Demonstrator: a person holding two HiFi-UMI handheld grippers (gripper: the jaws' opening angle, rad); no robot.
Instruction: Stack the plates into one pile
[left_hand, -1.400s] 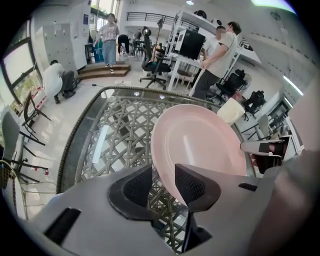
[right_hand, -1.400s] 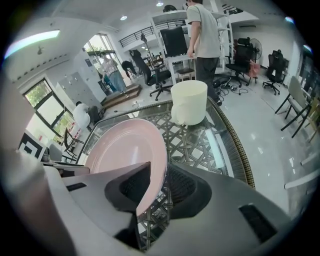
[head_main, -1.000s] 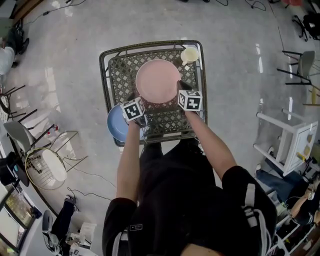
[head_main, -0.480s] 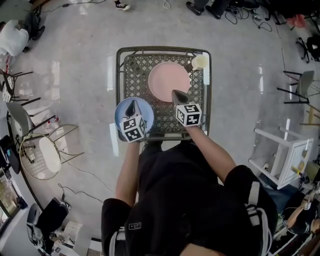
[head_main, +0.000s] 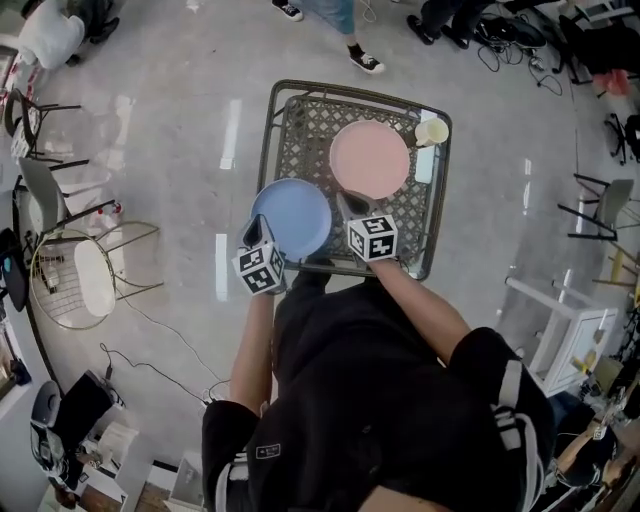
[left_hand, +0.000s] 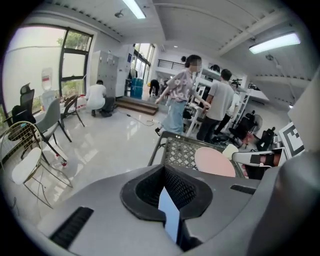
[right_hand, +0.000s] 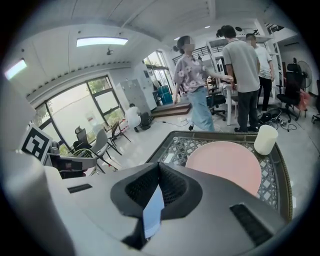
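You had the blue plate (head_main: 290, 218) clamped from both sides. Your left hand-held gripper (head_main: 253, 233) was closed on its left rim and your right hand-held gripper (head_main: 346, 207) was closed on its right rim, so the plate was carried between the two. In each gripper view the rim showed edge-on as a thin blue strip pinched between the dark pads (left_hand: 187, 192), with no gap on either side of it.

The plate was round, so it had no long axis of its own. It sat face up and roughly level, its hollow turned toward your head camera. The line between your two grips ran left to right across your body. Both grippers pointed away from you and slanted downward, the marker cubes nearest your wrists.

From above, the plate was over the near left corner of the tabletop (head_main: 272, 130). Its left part reached out past the edge, above the floor (head_main: 180, 150). From that view you could not tell whether its underside touched the mesh.

The pink plate (head_main: 370, 160) lay flat and face up on the mesh, toward the far right. It was near the blue plate but apart from it, and the tip of your right gripper stood just short of its near rim. The cup (head_main: 432, 131) stood upright at the far right corner, just beside the pink plate.
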